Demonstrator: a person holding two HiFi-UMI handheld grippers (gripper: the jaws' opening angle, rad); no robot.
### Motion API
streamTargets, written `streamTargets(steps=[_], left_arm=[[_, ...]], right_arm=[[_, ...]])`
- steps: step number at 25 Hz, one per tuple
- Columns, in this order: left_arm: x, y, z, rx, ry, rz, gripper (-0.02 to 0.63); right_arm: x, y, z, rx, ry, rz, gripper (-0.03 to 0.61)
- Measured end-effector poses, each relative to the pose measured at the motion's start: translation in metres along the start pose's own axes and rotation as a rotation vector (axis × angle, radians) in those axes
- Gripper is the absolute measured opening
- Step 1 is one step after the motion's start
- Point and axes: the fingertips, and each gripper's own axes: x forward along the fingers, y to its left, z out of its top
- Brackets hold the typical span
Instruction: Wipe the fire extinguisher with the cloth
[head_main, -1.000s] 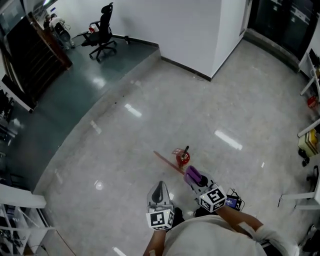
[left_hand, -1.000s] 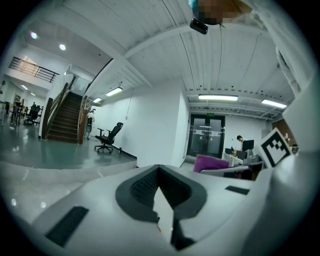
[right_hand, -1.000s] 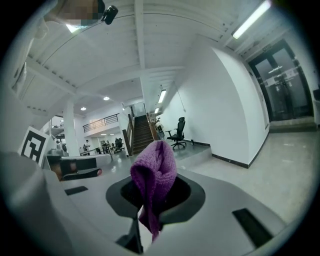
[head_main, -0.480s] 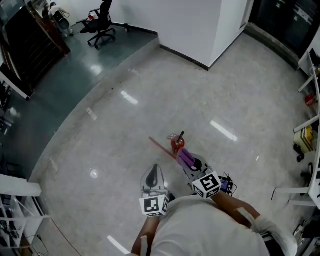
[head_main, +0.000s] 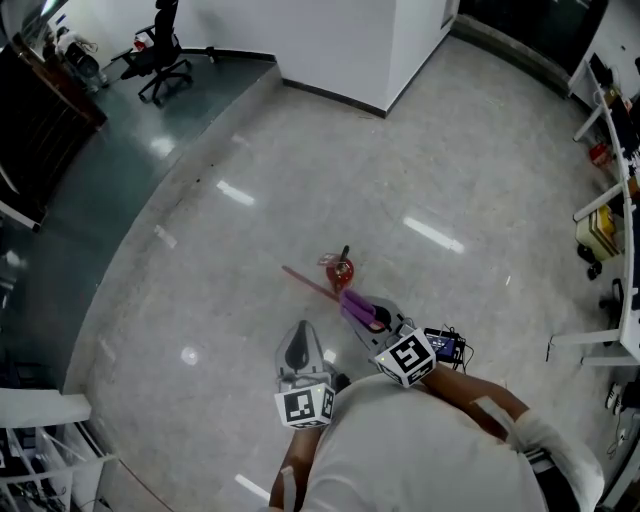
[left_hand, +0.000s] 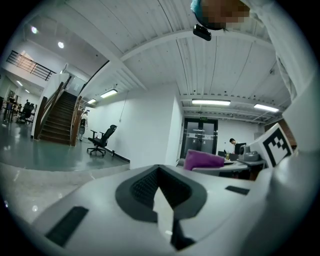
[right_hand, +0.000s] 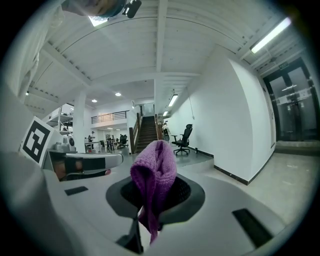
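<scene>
my right gripper (right_hand: 150, 200) pinches a knitted purple cloth (right_hand: 152, 175) near the small red fire extinguisher (head_main: 340, 270), upright on the grey stone floor (head_main: 450, 180); my left gripper (left_hand: 160, 200) hangs closed, empty. i should press lightly, or it likely tips.

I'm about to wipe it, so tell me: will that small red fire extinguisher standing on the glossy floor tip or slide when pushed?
The small red fire extinguisher seems to stand alone and narrow, so a sideways push could probably tip it. The glossy floor reflects lights, so it may slide. The left gripper is shut and empty, free to steady it.
</scene>
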Motion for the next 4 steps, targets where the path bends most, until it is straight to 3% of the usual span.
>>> streamTargets(steps=[4], left_arm=[[0.0038, -0.0083, -0.0072, -0.003, 0.018, -0.017, 0.005]], right_arm=[[-0.0064, -0.0025, -0.0073, 0.001, 0.012, -0.018, 0.058]])
